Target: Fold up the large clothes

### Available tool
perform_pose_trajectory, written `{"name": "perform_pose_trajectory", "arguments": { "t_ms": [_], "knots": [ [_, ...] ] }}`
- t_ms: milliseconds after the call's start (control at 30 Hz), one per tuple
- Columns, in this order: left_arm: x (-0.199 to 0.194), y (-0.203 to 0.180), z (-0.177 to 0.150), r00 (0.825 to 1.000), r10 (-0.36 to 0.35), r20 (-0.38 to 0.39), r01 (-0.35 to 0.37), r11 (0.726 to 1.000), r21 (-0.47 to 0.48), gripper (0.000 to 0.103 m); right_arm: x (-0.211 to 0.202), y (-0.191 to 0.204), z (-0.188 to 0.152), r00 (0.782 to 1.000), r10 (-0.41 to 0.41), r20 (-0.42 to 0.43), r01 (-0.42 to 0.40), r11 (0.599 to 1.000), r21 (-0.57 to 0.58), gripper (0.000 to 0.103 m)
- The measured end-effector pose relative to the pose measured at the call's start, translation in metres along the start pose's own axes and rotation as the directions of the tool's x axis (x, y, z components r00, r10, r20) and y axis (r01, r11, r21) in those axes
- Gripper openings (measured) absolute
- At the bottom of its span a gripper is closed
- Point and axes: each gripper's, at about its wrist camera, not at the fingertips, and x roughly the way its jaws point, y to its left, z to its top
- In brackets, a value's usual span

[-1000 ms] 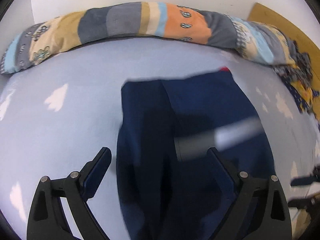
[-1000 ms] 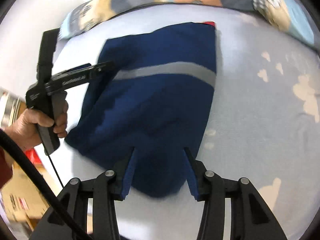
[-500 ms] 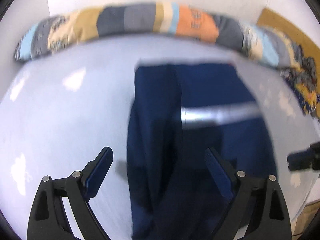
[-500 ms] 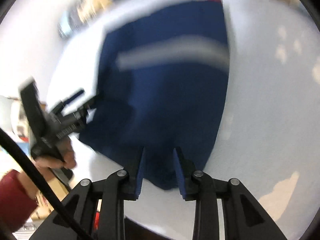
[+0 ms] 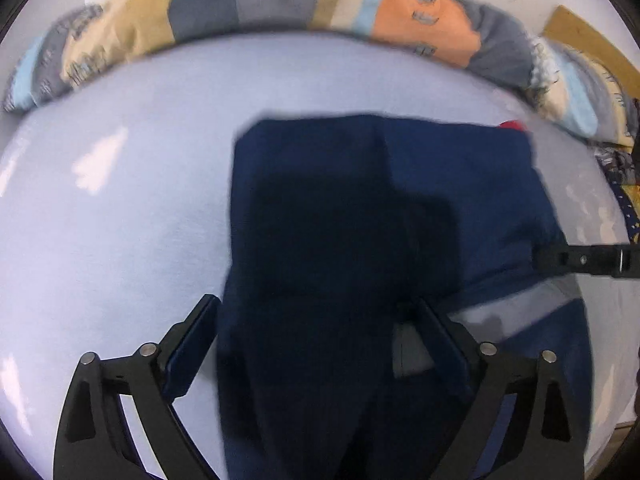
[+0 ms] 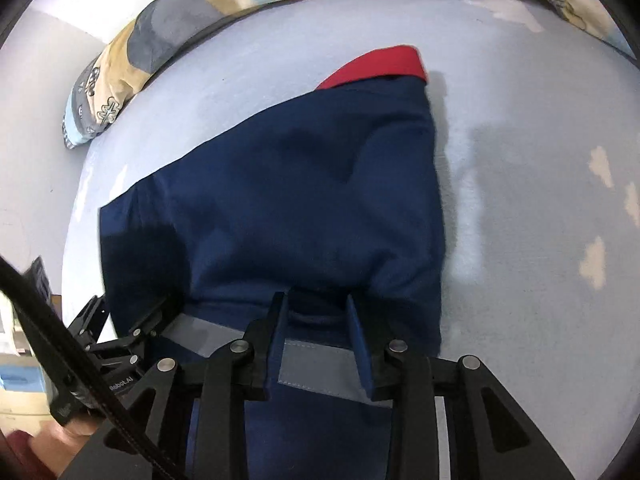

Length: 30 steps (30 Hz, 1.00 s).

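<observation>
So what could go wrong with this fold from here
The left gripper is wide open over the navy garment, so that side may not follow the fold and could end up crooked. The right gripper seems to pinch only a small bunch of cloth near the grey stripe; it might slip out. The red collar pokes past the far edge, so the layers may finish misaligned.

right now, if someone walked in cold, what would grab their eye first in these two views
The big navy garment dominates, spread across the pale blue bed sheet with its near edge lifted over itself, a grey reflective stripe showing there. A red patch peeks out at its far corner. Behind, a colourful patchwork bolster runs along the wall, while the left gripper and right gripper both have jaws around cloth at the near edge.
</observation>
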Motion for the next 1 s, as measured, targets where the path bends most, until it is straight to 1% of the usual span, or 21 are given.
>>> {"name": "perform_pose_trajectory", "arguments": {
  "t_ms": [33, 100, 133, 167, 200, 233, 267, 300, 333, 367, 433, 467, 500, 600, 667, 733, 800, 833, 900, 933, 1000],
  "knots": [
    [-0.013, -0.001, -0.006, 1.000, -0.007, 0.015, 0.007, 1.000, -0.001, 0.096, -0.012, 0.004, -0.005, 1.000, 0.007, 0.017, -0.007, 1.000, -0.010, 0.034],
    [-0.035, 0.000, -0.025, 0.999, -0.009, 0.035, 0.008, 1.000, 0.005, 0.096, -0.035, 0.013, -0.030, 0.999, 0.039, 0.038, -0.037, 0.998, -0.049, 0.036],
    [-0.044, -0.001, -0.036, 0.999, -0.012, 0.042, 0.012, 1.000, 0.005, 0.096, -0.044, 0.021, -0.045, 0.999, 0.025, 0.037, -0.022, 0.997, -0.079, 0.039],
    [-0.045, 0.000, -0.046, 1.000, -0.008, 0.030, 0.007, 1.000, 0.005, 0.096, -0.049, 0.025, -0.061, 0.999, 0.016, 0.035, -0.013, 0.995, -0.097, 0.039],
    [-0.040, 0.000, -0.058, 1.000, -0.001, 0.000, 0.001, 1.000, 0.005, 0.096, -0.048, 0.029, -0.075, 1.000, 0.014, 0.024, -0.012, 0.994, -0.108, 0.039],
    [-0.026, 0.001, -0.073, 0.998, 0.009, -0.055, -0.009, 1.000, -0.002, 0.096, -0.044, 0.030, -0.089, 1.000, 0.013, 0.003, -0.013, 0.994, -0.105, 0.040],
    [-0.016, 0.006, -0.087, 0.997, -0.018, -0.079, 0.015, 0.999, -0.042, 0.099, -0.036, 0.030, -0.100, 1.000, -0.004, -0.017, 0.002, 0.995, -0.103, 0.040],
    [-0.014, 0.011, -0.094, 0.998, -0.037, -0.059, 0.030, 0.994, -0.105, 0.103, -0.023, 0.029, -0.106, 0.999, -0.032, -0.040, 0.028, 0.994, -0.105, 0.045],
    [-0.012, 0.015, -0.096, 0.997, -0.052, -0.053, 0.044, 0.990, -0.134, 0.103, -0.010, 0.026, -0.111, 0.998, -0.044, -0.050, 0.038, 0.994, -0.102, 0.046],
    [-0.011, 0.016, -0.096, 0.997, -0.051, -0.053, 0.044, 0.990, -0.136, 0.103, -0.002, 0.024, -0.112, 0.998, -0.037, -0.042, 0.033, 0.995, -0.095, 0.048],
    [-0.017, 0.012, -0.091, 0.998, -0.023, -0.061, 0.017, 0.994, -0.105, 0.103, 0.004, 0.027, -0.106, 0.998, -0.027, -0.058, 0.021, 0.996, -0.091, 0.057],
    [-0.022, 0.011, -0.090, 0.998, -0.020, -0.067, 0.014, 0.996, -0.091, 0.103, 0.003, 0.031, -0.104, 0.997, -0.027, -0.073, 0.019, 0.995, -0.100, 0.058],
    [-0.027, 0.011, -0.090, 0.997, -0.032, -0.067, 0.026, 0.996, -0.089, 0.103, -0.002, 0.036, -0.102, 0.996, -0.020, -0.083, 0.010, 0.993, -0.118, 0.059],
    [-0.055, 0.025, -0.089, 0.991, -0.128, -0.032, 0.123, 0.984, -0.130, 0.103, -0.029, 0.033, -0.103, 0.996, 0.068, -0.052, -0.073, 0.990, -0.118, 0.059],
    [-0.061, 0.046, -0.087, 0.979, -0.200, -0.036, 0.191, 0.966, -0.177, 0.103, -0.049, 0.021, -0.107, 0.995, 0.099, -0.013, -0.100, 0.991, -0.092, 0.061],
    [-0.053, 0.068, -0.083, 0.955, -0.292, -0.055, 0.271, 0.932, -0.240, 0.103, -0.062, 0.000, -0.114, 0.992, 0.129, 0.004, -0.129, 0.991, -0.046, 0.063],
    [-0.034, 0.085, -0.073, 0.932, -0.352, -0.087, 0.315, 0.905, -0.286, 0.103, -0.068, -0.028, -0.125, 0.990, 0.143, 0.018, -0.143, 0.990, 0.002, 0.063],
    [-0.023, 0.093, -0.074, 0.904, -0.415, -0.102, 0.366, 0.874, -0.319, 0.103, -0.067, -0.036, -0.128, 0.988, 0.152, 0.017, -0.152, 0.988, 0.018, 0.063],
    [0.001, 0.099, -0.074, 0.855, -0.504, -0.118, 0.433, 0.821, -0.371, 0.101, -0.067, -0.048, -0.134, 0.986, 0.168, 0.021, -0.169, 0.984, 0.054, 0.063],
    [0.007, 0.097, -0.070, 0.836, -0.536, -0.117, 0.463, 0.803, -0.375, 0.101, -0.065, -0.054, -0.136, 0.979, 0.202, 0.029, -0.203, 0.976, 0.073, 0.063],
    [0.015, 0.088, -0.062, 0.782, -0.612, -0.118, 0.540, 0.759, -0.364, 0.101, -0.067, -0.068, -0.137, 0.967, 0.252, 0.035, -0.255, 0.962, 0.099, 0.063]
  ]
}}
